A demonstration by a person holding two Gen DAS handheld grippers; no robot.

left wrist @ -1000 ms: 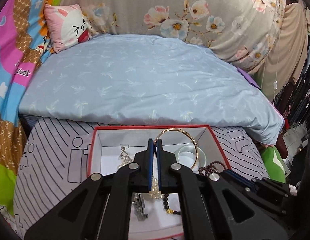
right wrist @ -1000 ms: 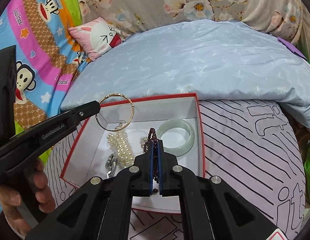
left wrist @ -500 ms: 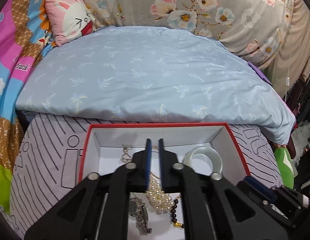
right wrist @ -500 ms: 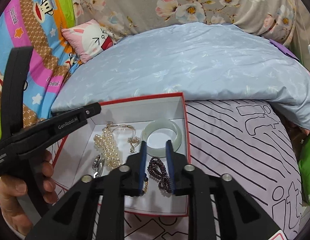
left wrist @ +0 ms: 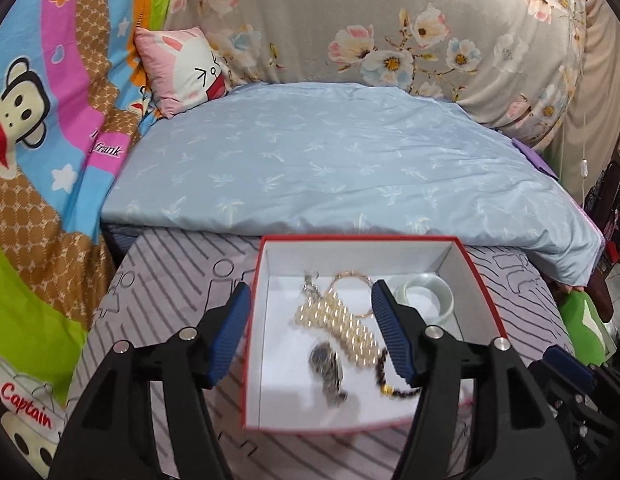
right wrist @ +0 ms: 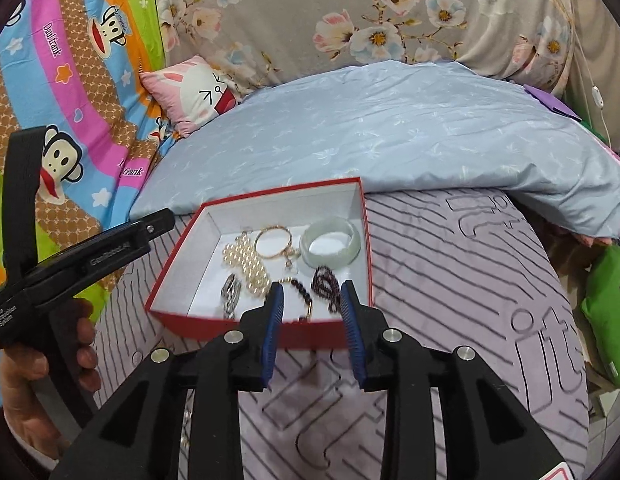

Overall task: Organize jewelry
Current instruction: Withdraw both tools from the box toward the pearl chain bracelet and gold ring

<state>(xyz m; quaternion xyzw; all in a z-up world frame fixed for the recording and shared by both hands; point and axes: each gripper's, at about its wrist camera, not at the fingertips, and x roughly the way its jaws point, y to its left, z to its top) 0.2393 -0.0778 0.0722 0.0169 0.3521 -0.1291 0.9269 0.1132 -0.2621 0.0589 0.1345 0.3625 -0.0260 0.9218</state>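
A red box with a white inside [left wrist: 480, 280] [right wrist: 178, 252] sits on a striped purple cloth. In it lie a pearl bracelet [left wrist: 342, 324] [right wrist: 250, 264], a gold bangle [left wrist: 352, 280] [right wrist: 274, 242], a pale green jade bangle [left wrist: 428, 294] [right wrist: 330, 242], a dark bead bracelet [right wrist: 326, 286], a dark bead string [left wrist: 394, 388] [right wrist: 304, 296] and a metal watch [left wrist: 328, 368] [right wrist: 230, 292]. My left gripper [left wrist: 310, 322] is open and empty, above the box. My right gripper [right wrist: 312, 308] is open and empty at the box's near edge.
A light blue quilt [left wrist: 330, 160] lies behind the box. A pink rabbit pillow [left wrist: 182, 68] and a colourful cartoon blanket [left wrist: 38, 120] are at the left. A green item [right wrist: 606, 320] lies at the right edge. The left tool and hand [right wrist: 70, 272] show at the right view's left.
Both grippers opened wide and drew back from the box. The left let go of the gold bangle and the right let go of the dark bead bracelet; both now lie in the box.
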